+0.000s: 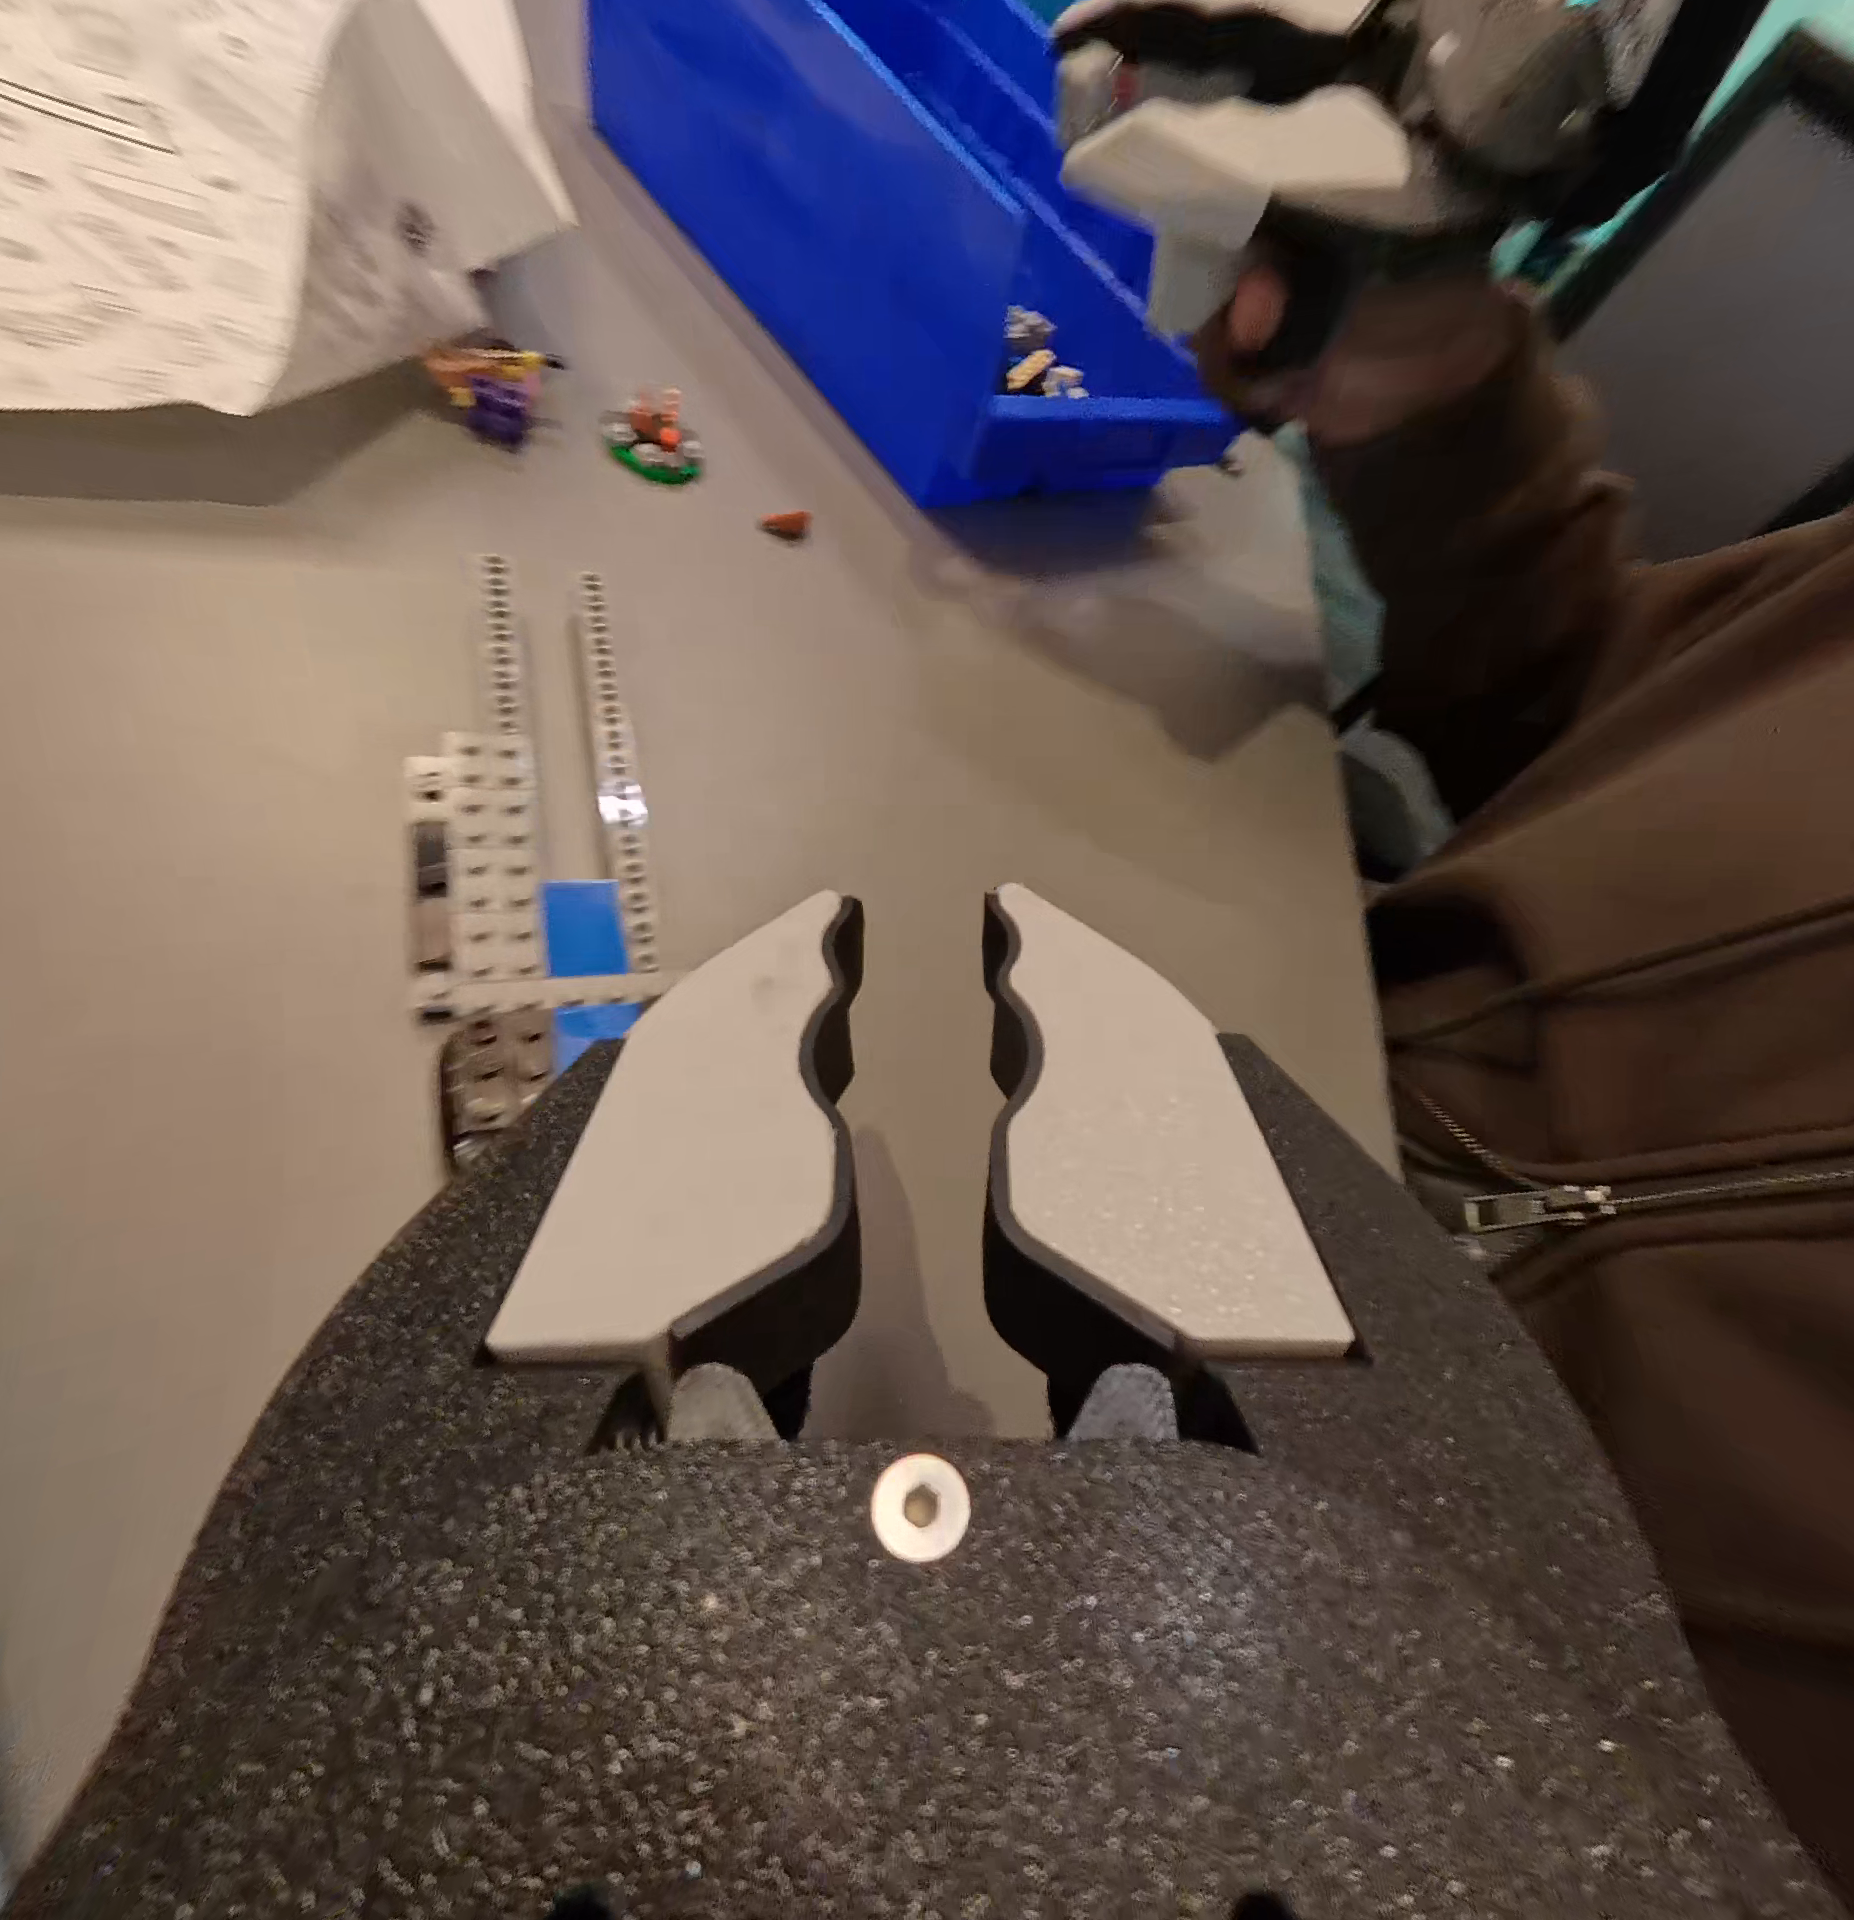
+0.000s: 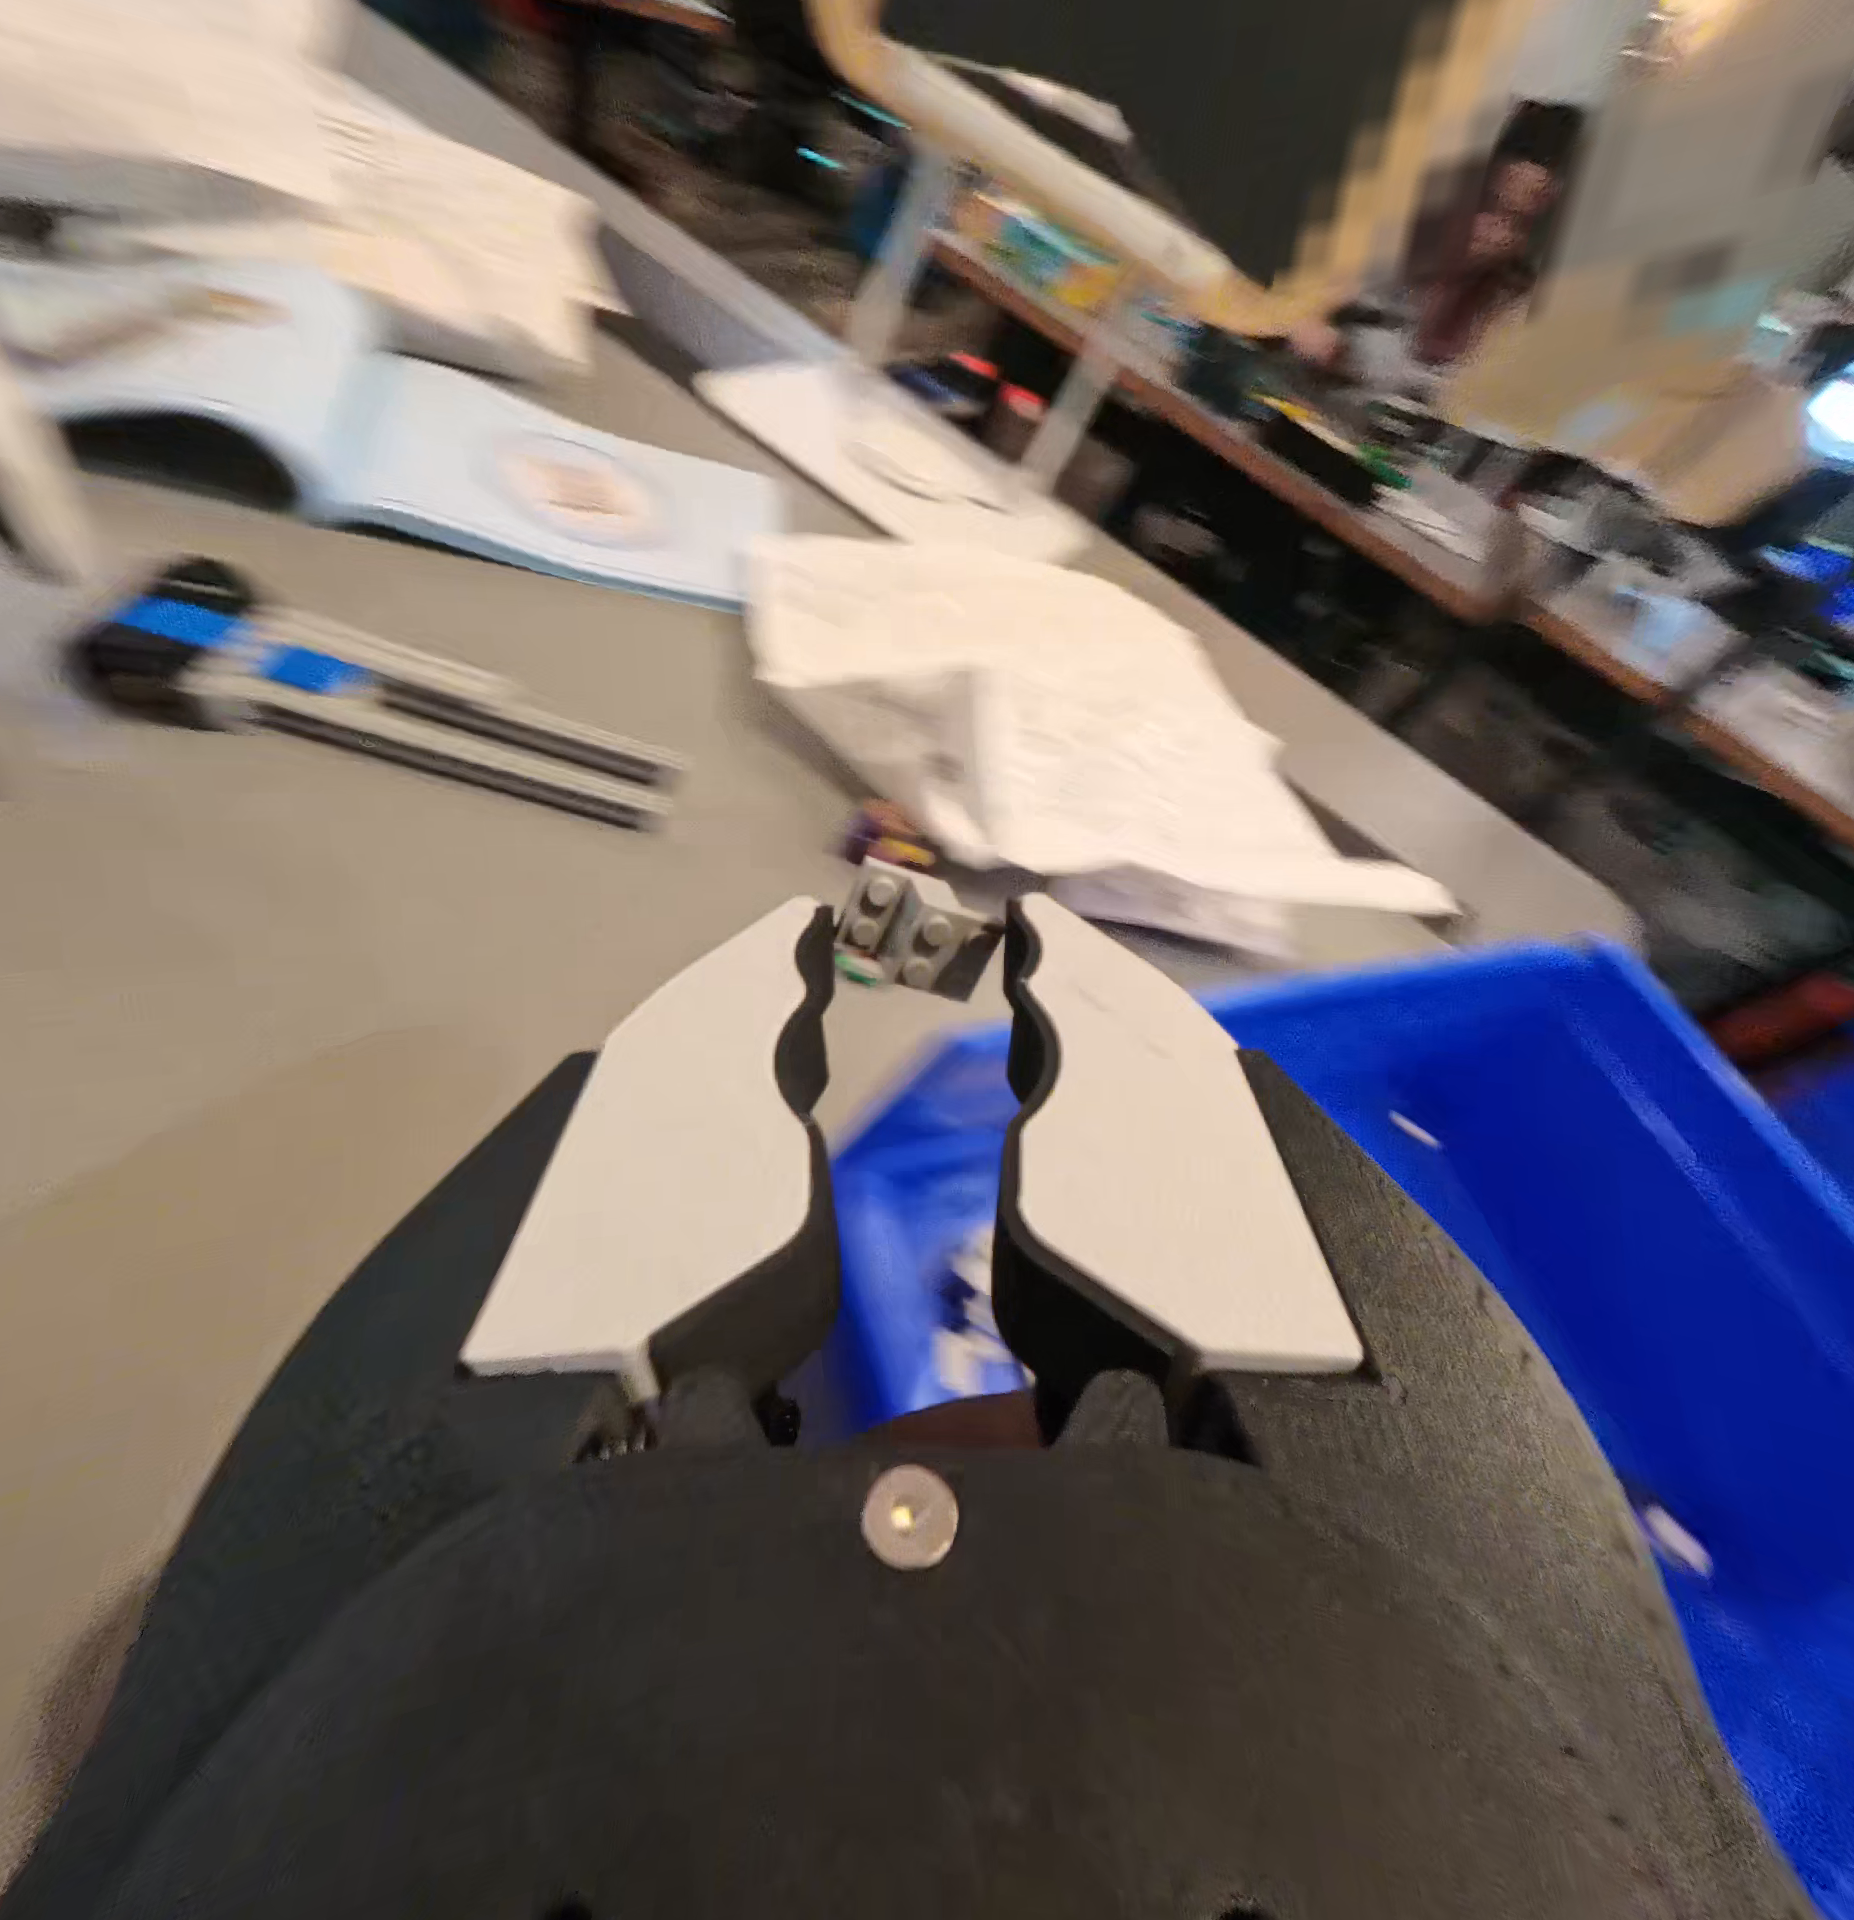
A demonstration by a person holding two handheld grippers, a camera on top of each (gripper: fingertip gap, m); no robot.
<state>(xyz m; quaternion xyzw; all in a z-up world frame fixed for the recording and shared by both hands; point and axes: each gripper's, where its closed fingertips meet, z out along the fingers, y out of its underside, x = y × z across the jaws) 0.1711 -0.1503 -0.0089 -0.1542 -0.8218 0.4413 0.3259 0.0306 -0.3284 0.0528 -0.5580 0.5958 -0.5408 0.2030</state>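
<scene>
Two handheld grippers worked over a wide grey table (image 1: 175,727), with the person's brown zipped jacket (image 1: 1681,1039) at its edge. A long blue bin (image 1: 850,260) stood on the far side of the table. At its near end lay a small heap of loose bricks (image 1: 1037,364), grey and tan; the rest of its floor that showed was bare. In the right wrist view the bin sat just below the tongs, and the pale smear inside it was perhaps more pieces, too blurred to tell. White printed sheets (image 1: 123,208) lay spread beside it.

Nearer, a flat build of grey studded plates (image 1: 497,883) with a blue panel lay just left of the left gripper (image 1: 923,914). Its tongs stood narrowly apart with only bare table between them.

The right gripper (image 2: 912,914), raised above the bin's edge, pinched a small grey studded brick piece (image 2: 902,935) between its fingertips.

Beyond lay a green-based mini build (image 1: 653,442), a purple one (image 1: 492,390), and a lone red-brown piece (image 1: 788,525).
</scene>
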